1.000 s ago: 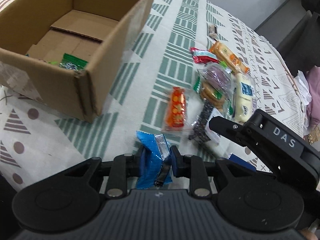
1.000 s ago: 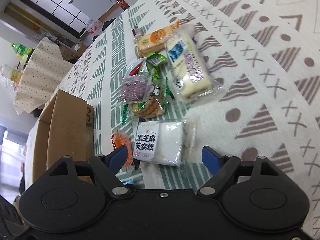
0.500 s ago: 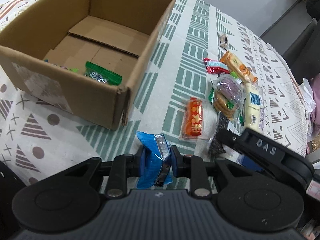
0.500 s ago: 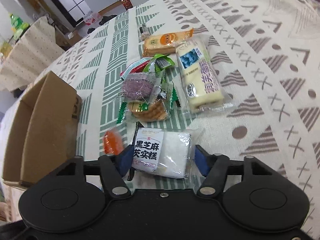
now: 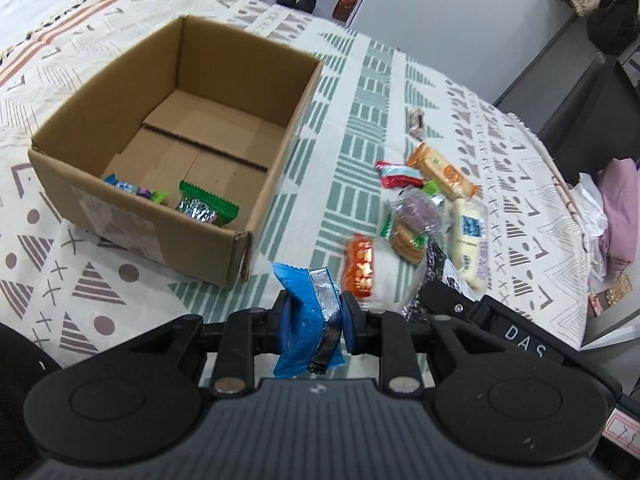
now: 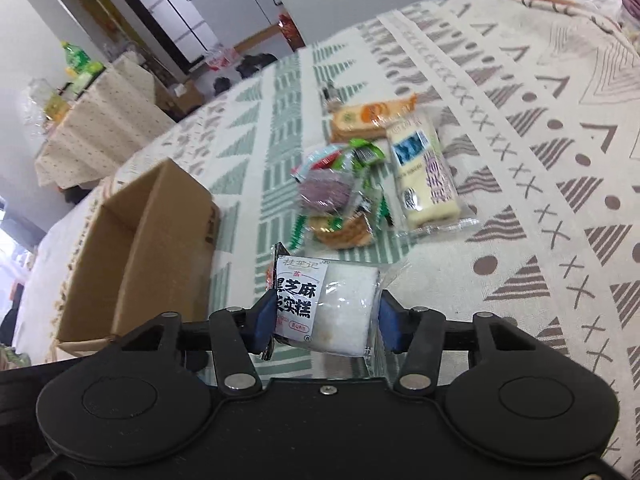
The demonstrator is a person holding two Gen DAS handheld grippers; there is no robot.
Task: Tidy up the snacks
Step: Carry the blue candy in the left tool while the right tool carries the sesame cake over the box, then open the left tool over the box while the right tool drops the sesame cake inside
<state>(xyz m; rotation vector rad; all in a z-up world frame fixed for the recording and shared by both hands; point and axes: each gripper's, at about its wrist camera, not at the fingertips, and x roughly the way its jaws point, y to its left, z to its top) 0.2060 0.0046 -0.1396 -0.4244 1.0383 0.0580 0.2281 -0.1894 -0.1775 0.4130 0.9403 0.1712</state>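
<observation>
My left gripper [image 5: 316, 320] is shut on a blue snack packet [image 5: 306, 320] with a silver strip, held above the cloth near the corner of the open cardboard box [image 5: 240, 240]. A green packet [image 5: 206, 206] and small candies [image 5: 136, 191] lie inside that box. My right gripper [image 6: 326, 320] has its jaws closing, the pads pressing a white cake packet [image 6: 332, 308] with a black-lettered label, lifted off the table. The box [image 6: 160, 240] stands to its left. Loose snacks lie ahead: an orange packet [image 5: 360, 268], a purple cake [image 6: 324, 192], a long white bar [image 6: 426, 176].
A patterned tablecloth [image 5: 352, 128] covers the table. More snacks lie further back: an orange biscuit pack [image 6: 368, 120], a red packet [image 5: 396, 174], a small dark sweet [image 5: 416, 122]. The right gripper's body [image 5: 520, 340] sits close at the left view's lower right. Clothes [image 5: 620, 212] lie beyond the table edge.
The right gripper's jaws have come in onto the white cake packet and raised it off the cloth. The left gripper has risen with the blue packet, so more of the box's inside shows.
</observation>
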